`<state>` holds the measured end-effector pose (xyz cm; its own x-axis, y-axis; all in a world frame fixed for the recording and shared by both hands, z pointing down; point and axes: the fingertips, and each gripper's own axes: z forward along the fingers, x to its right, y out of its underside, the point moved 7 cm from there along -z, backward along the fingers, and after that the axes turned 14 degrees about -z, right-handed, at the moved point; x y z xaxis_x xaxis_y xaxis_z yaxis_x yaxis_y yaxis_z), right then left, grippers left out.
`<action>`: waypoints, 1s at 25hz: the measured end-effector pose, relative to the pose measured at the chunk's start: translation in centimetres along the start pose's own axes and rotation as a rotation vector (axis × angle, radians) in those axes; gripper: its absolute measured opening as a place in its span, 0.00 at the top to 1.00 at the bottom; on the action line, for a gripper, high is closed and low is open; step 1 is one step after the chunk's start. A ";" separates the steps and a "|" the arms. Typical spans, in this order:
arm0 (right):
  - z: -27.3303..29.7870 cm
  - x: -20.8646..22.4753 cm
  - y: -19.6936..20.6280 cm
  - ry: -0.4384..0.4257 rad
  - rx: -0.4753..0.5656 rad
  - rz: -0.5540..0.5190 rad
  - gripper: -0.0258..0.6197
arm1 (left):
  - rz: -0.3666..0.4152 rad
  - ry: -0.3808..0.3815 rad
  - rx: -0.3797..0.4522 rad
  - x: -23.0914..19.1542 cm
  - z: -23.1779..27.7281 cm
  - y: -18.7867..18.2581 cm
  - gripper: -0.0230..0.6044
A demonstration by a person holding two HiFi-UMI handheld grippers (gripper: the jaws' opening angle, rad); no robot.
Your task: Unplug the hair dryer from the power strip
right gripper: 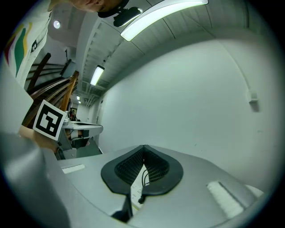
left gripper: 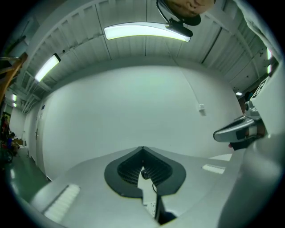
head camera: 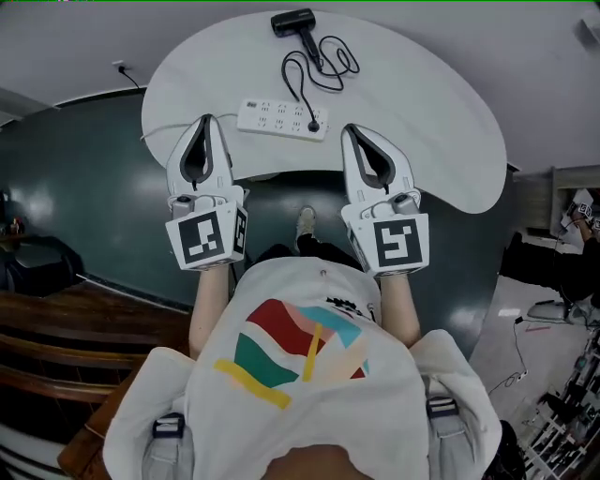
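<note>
We stand at a white, rounded counter set over a dark teal floor, with our white printed shirt filling the lower middle of the head view. We hold both grippers out side by side, roughly level, and their tips reach over the counter's near edge. The left gripper has its jaws pressed together with nothing between them, and the right gripper is closed and empty in the same way. Each carries its marker cube nearest our body.

The white power strip lies flat on the counter between the two gripper tips as the head view shows them, and neither tip touches it. The black hair dryer lies at the counter's far edge, well apart from both grippers, with its handle pointing toward us. Its black cord loops loosely on the counter between dryer and strip. The black plug sits seated in a socket at the strip's right end, and shows again low in the right gripper view
</note>
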<state>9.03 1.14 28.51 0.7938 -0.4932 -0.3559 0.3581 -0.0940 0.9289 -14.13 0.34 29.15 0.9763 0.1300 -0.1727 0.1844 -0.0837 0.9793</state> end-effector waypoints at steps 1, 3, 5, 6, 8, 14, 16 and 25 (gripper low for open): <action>0.8 0.9 0.4 -0.001 0.001 0.007 0.95 | -0.002 -0.003 -0.005 0.3 0.9 0.1 0.97; 2.0 2.1 1.0 -0.001 -0.003 0.024 0.95 | 0.003 -0.001 -0.023 0.7 2.2 0.3 0.97; 2.8 2.8 1.3 -0.007 -0.004 0.032 0.95 | 0.013 -0.002 -0.038 0.9 3.1 0.5 0.97; 3.1 3.0 1.3 -0.010 -0.001 0.032 0.95 | 0.020 -0.004 -0.043 0.8 3.6 0.7 0.97; 3.9 3.5 1.4 -0.011 0.005 0.037 0.95 | 0.035 -0.005 -0.047 0.8 4.8 0.7 0.97; 5.5 4.8 1.3 0.027 0.023 0.021 0.95 | 0.056 0.051 -0.024 1.2 8.7 0.3 0.97; 5.7 5.3 0.8 0.057 0.031 0.012 0.95 | 0.064 0.084 -0.015 1.7 9.7 0.0 0.97; 6.9 6.0 0.1 0.118 0.041 0.022 0.95 | 0.038 0.141 0.006 1.1 12.6 -0.5 0.97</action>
<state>10.45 -7.84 27.15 0.8547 -0.3901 -0.3425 0.3213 -0.1208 0.9392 -11.70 -11.93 27.14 0.9573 0.2640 -0.1181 0.1482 -0.0969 0.9842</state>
